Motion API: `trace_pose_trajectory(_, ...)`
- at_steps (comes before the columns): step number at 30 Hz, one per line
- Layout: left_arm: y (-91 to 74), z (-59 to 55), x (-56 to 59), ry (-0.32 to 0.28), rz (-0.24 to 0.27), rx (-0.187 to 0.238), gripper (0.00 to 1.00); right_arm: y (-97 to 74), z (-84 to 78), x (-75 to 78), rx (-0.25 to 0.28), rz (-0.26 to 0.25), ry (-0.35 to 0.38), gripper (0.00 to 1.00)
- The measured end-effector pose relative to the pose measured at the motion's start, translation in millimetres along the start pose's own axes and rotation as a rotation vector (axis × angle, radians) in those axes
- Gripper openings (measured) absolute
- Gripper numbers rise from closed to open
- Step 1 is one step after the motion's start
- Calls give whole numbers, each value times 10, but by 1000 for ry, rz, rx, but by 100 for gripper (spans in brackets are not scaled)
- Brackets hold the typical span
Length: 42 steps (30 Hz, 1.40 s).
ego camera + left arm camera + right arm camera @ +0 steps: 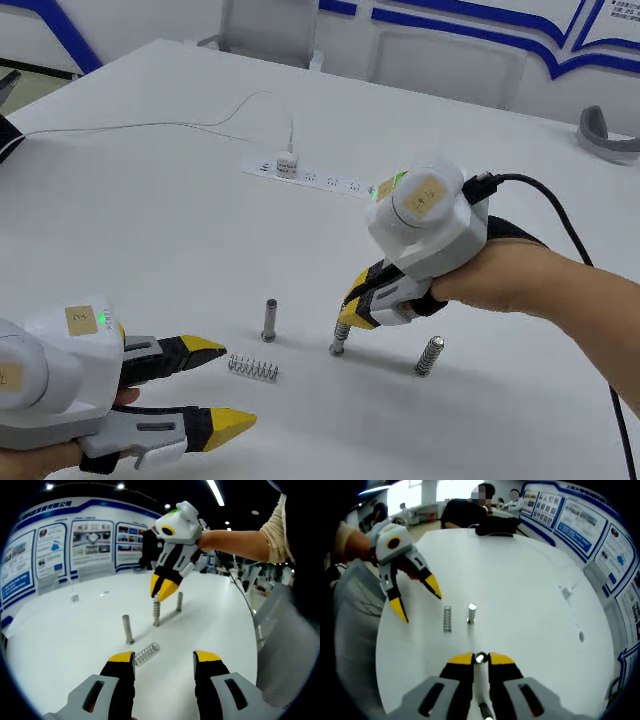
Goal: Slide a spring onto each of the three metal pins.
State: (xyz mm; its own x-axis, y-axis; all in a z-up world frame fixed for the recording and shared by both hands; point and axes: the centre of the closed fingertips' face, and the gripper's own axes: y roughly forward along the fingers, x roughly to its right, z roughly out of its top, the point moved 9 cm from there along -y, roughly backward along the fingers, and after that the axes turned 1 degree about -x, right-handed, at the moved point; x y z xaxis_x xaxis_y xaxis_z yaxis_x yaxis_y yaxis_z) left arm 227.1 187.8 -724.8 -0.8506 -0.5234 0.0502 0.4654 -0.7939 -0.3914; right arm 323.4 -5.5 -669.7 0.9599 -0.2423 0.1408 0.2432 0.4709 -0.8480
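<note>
Head view: left hand-held gripper (222, 385) open, empty, low over the surface (150, 230). Loose spring (253, 368) lies flat just past its tips, near the bare pin (269, 320). Right hand-held gripper (355, 312) is closed on the middle spring (342, 328), which sits on the middle pin (338, 349). Far pin (430, 355) wears its spring.

Left gripper view: loose spring just ahead, nearer the left jaw. Likely light, springy, apt to roll or squirt out. Pinch gently across the coils, mid-length.

Right gripper view: jaws flank the middle pin's top and hide the coils. How far that spring has seated is hard to tell.
</note>
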Motion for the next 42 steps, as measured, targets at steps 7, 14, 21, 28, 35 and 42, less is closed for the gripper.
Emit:
trace_pose_trajectory(7,-6,-8,-1,-1,3,-4,47,91,-35,0,-17,6,13,12)
trace_pose_trajectory(14,-6,-14,7,-4,4,-6,47,174,-94,-11,-35,11,22,12)
trace_pose_trajectory(21,-6,-18,13,-3,5,-8,47,164,-89,-9,-20,6,23,12)
trace_pose_trajectory(28,-10,-19,3,-2,7,-8,47,122,-63,-24,-5,-6,13,16)
trace_pose_trajectory(35,-3,-28,12,0,5,-10,47,16,52,-68,30,-22,-2,17)
trace_pose_trajectory(42,2,-10,3,5,7,-7,47,81,169,-224,56,20,-6,16)
